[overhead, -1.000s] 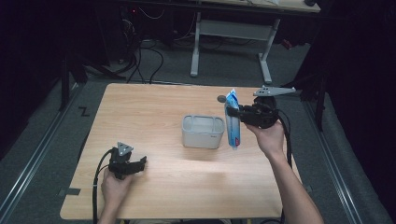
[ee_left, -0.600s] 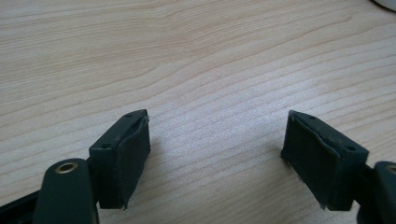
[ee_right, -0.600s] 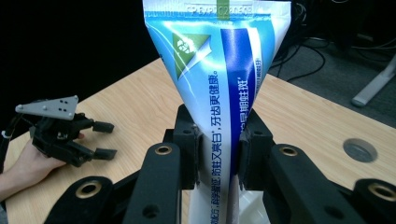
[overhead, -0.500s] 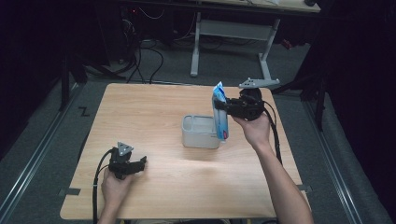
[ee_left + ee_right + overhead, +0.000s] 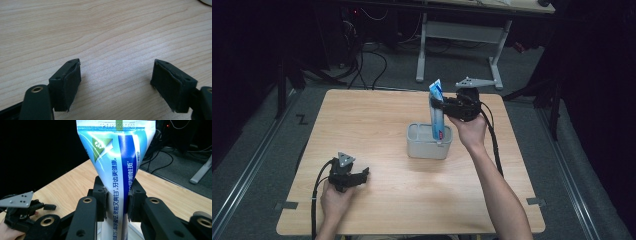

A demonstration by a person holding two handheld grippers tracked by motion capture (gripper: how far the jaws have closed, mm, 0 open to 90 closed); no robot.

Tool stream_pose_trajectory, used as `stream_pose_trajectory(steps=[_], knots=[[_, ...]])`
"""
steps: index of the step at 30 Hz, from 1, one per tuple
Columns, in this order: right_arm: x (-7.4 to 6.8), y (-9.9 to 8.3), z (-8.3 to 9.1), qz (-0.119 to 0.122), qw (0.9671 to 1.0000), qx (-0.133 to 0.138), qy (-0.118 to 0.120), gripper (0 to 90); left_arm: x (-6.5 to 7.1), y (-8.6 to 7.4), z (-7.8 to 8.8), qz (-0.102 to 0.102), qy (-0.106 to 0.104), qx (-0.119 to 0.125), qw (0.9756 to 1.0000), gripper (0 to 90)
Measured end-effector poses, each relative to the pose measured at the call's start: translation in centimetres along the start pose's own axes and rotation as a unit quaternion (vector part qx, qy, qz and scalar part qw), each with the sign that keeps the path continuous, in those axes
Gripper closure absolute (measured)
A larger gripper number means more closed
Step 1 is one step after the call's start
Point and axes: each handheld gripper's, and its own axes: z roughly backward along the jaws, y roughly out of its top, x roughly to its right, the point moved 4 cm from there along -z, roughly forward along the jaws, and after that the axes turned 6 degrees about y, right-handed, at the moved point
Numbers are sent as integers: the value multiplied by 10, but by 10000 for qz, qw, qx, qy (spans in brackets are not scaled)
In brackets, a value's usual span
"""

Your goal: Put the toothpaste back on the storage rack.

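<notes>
Here, right claw (image 5: 438,104) pinching a blue-and-white toothpaste tube (image 5: 437,116) about midway along, jaws pressed against both sides. Tube held upright, crimped flat end on top, lower end dipping into the right-hand part of a grey compartmented holder (image 5: 428,141) near the middle of the wooden worktop (image 5: 362,130). Seen along the right claw (image 5: 117,198), black pads squeezing the tube (image 5: 117,165), printed lettering running lengthwise. Left claw (image 5: 362,175) resting low near the front left of the worktop, held in a hand (image 5: 334,197), well apart from the holder. Left claw (image 5: 115,82) spread wide, nothing between the jaws, bare wood grain beneath.
</notes>
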Motion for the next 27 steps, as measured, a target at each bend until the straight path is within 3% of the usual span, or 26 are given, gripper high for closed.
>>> stream_pose_trajectory(steps=[10, 23, 27], knots=[[2, 6, -12, 11, 9998, 67, -176, 728, 0, 0, 0, -5, -10, 3, 10000, 238], [1, -7, -32, 257, 9986, -293, -361, 723, 0, 0, 0, -21, -11, -1, 10000, 238], [4, -15, -37, 219, 9984, -382, -344, 722, 0, 0, 0, -20, -12, -1, 10000, 238]])
